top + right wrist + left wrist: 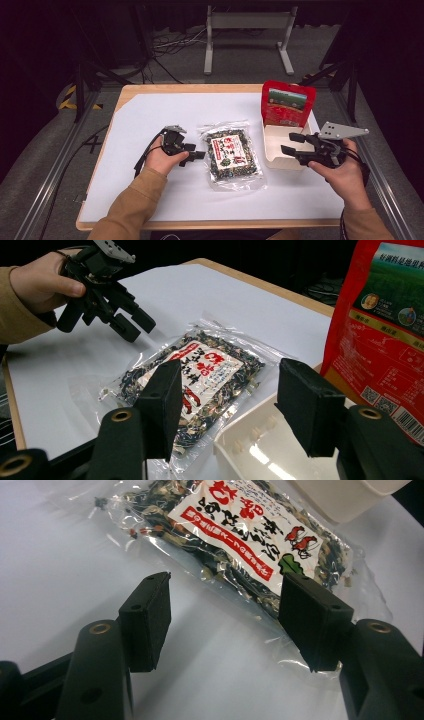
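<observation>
A clear packet [232, 155] of dark dried food with a white and red label lies flat mid-table. My left gripper [196, 152] is open just left of it, low over the table. In the left gripper view the jaws [225, 605] frame the packet's [240, 540] near edge without touching it. A white box [282, 145] stands to the right of the packet, with a red pouch [287, 102] upright at its far end. My right gripper [291, 142] hovers open over the box's right side. In the right gripper view its jaws [230, 390] hold nothing above the box [260, 450].
A white sheet [150, 115] covers the wooden tabletop. The red pouch [385, 325] rises close to my right gripper's right side. The left gripper [132, 322] and its hand sit beyond the packet [200, 375]. A white stand [247, 35] and cables lie on the floor behind the table.
</observation>
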{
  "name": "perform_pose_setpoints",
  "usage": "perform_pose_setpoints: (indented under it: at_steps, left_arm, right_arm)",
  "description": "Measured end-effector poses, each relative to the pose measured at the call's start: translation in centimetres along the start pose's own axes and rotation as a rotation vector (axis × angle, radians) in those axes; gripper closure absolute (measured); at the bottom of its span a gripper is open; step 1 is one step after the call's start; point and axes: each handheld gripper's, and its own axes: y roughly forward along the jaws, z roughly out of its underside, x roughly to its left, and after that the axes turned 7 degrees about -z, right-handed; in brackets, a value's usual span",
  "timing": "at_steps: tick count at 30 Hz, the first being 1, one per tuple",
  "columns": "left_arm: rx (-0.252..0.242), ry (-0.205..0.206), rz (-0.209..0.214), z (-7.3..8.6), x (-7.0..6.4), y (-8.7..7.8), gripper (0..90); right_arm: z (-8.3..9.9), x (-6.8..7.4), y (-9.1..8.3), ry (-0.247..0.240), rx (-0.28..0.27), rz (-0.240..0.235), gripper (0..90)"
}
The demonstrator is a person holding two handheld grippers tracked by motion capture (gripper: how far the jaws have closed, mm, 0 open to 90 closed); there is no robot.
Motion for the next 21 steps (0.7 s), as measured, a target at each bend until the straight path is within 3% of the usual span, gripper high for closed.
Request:
perform_pose_setpoints:
  at_steps: [21]
  left_arm:
    - [0.080, 0.012, 0.034, 0.2, -0.5, 1.9, 36.9]
  right_arm:
    - [0.1, 0.1, 0.3, -0.007, 0.011, 0.007, 41.2]
